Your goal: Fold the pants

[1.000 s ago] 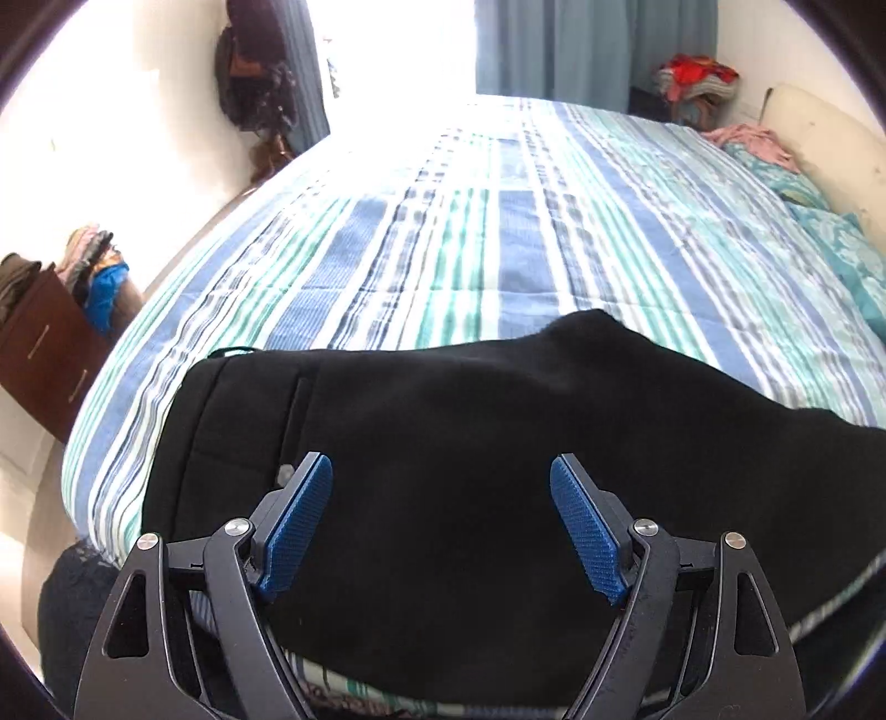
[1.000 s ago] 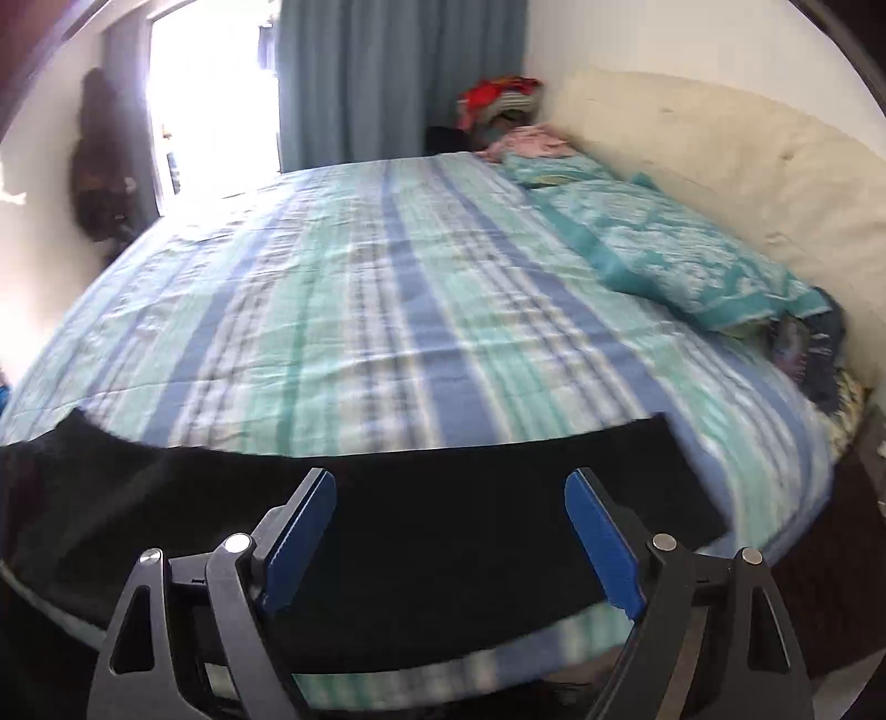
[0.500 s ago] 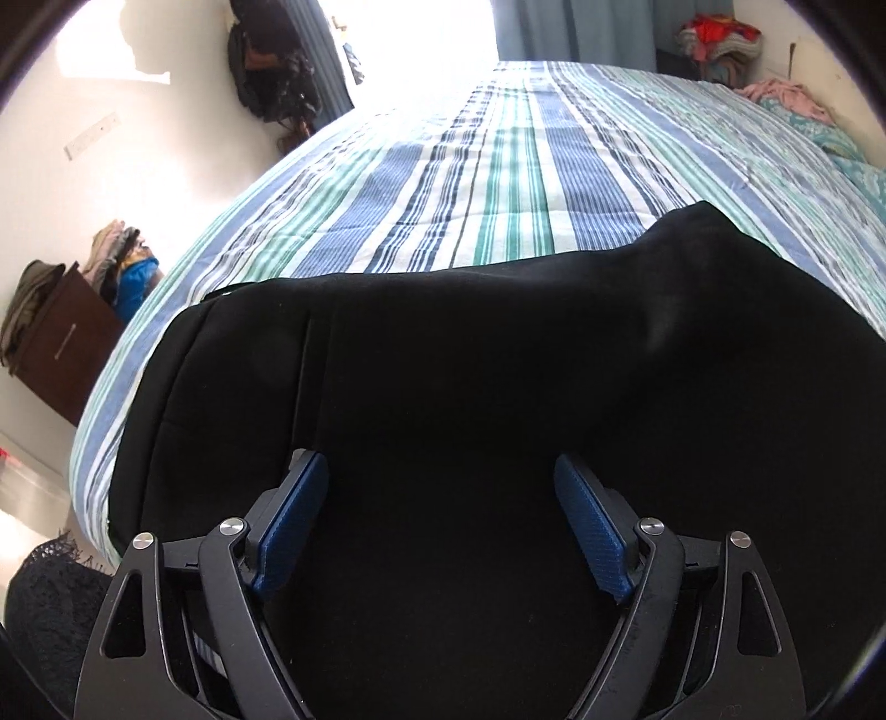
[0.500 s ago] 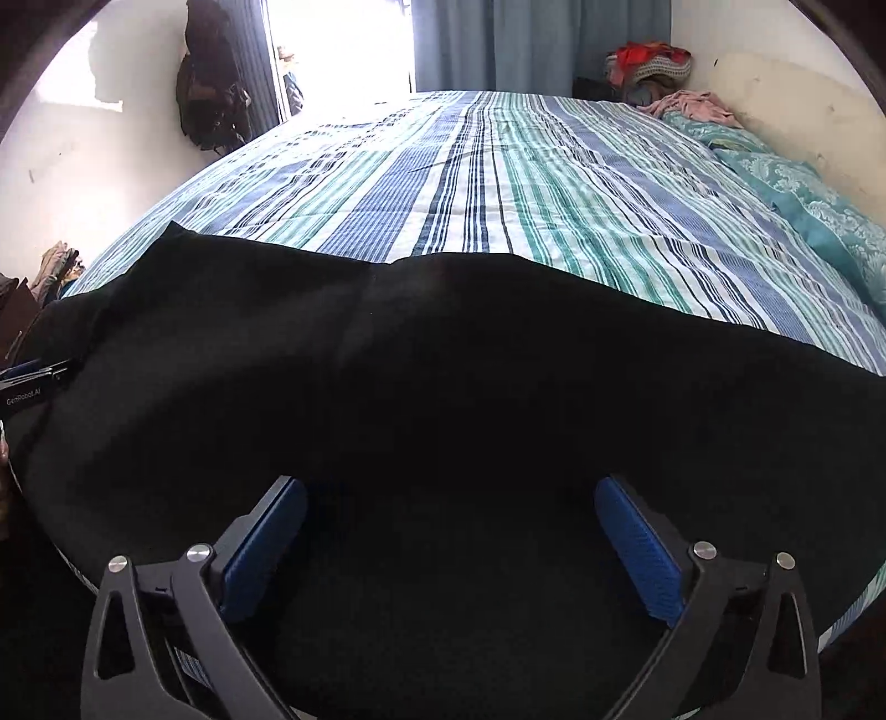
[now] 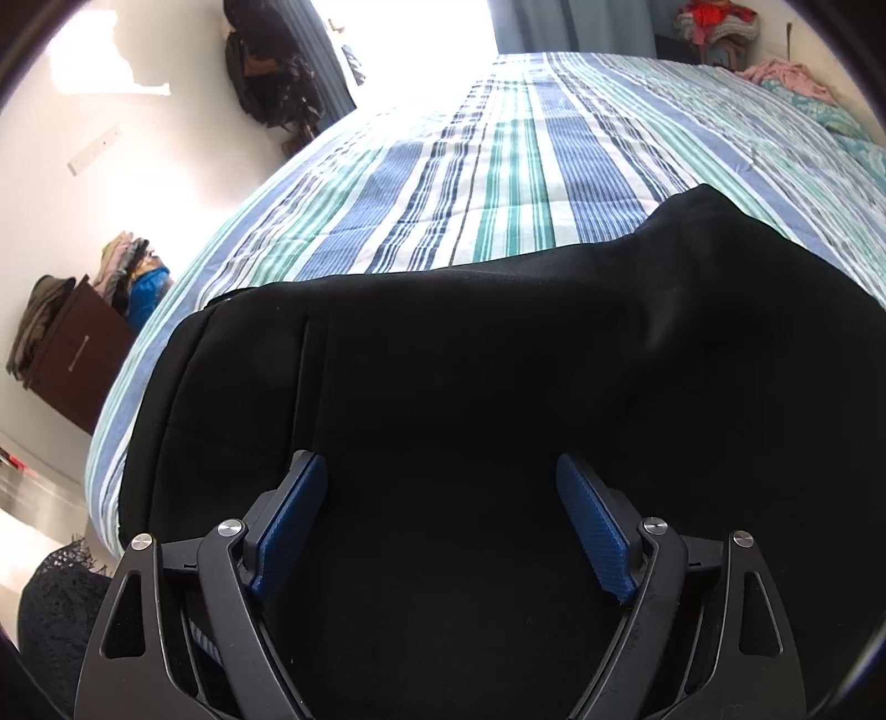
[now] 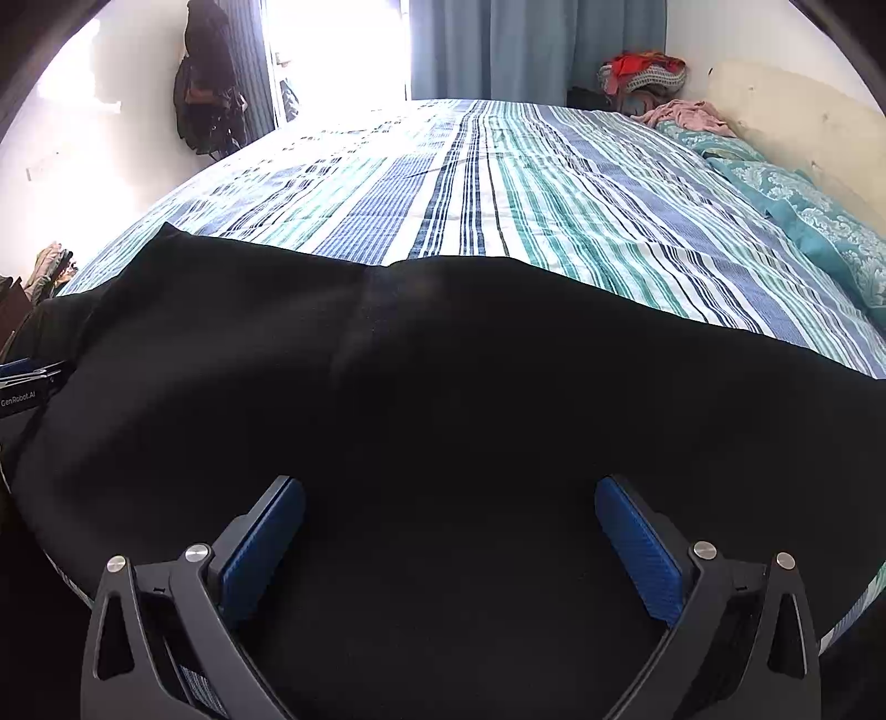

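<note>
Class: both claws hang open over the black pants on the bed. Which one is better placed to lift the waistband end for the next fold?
Probably the left claw: the pants' waistband end lies beside it, while the right claw hangs over plain leg fabric.

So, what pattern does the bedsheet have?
Stripes in blue, teal, white and navy on the bedsheet; clearest in the right wrist view.

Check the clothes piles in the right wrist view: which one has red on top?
The pile in the far corner beside the curtain: red top. The pink garment lies lower, on the bed.
</note>
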Demonstrator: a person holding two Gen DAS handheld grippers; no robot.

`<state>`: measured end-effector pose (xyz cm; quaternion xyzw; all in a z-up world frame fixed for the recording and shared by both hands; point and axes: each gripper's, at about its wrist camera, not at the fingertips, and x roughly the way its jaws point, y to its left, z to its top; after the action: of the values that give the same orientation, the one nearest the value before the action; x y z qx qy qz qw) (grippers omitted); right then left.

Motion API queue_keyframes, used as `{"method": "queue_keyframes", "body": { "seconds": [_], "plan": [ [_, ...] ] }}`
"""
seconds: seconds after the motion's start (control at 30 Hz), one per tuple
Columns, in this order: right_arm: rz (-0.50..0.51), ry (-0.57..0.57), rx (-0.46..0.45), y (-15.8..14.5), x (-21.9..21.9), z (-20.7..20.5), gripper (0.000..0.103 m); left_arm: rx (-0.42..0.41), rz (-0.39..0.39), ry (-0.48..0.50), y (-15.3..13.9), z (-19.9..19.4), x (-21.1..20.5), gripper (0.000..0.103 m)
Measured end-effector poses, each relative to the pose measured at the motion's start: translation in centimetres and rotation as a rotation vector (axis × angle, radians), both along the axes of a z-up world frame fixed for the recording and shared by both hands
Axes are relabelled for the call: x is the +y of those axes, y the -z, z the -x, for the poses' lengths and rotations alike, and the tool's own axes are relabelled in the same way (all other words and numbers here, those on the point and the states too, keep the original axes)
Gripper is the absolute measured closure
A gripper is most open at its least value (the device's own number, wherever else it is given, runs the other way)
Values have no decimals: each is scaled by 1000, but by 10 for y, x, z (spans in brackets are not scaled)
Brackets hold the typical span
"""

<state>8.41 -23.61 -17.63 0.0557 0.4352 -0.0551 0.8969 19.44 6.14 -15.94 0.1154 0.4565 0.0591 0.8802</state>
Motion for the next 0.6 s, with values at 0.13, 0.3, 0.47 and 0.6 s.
{"method": "queue_keyframes", "body": {
  "seconds": [0.13, 0.3, 0.47, 0.6],
  "plan": [
    [7, 13, -5, 0, 1, 0, 0, -9, -32, -23, 1, 1, 0, 7],
    [7, 10, -13, 1, 0, 0, 0, -10, -5, -35, 3, 1, 7, 4],
    [8, 10, -10, 1, 1, 0, 0, -7, 2, -51, 3, 0, 8, 3],
    [6, 11, 1, 1, 1, 0, 0, 5, 6, -52, 3, -3, 9, 1]
  ]
}}
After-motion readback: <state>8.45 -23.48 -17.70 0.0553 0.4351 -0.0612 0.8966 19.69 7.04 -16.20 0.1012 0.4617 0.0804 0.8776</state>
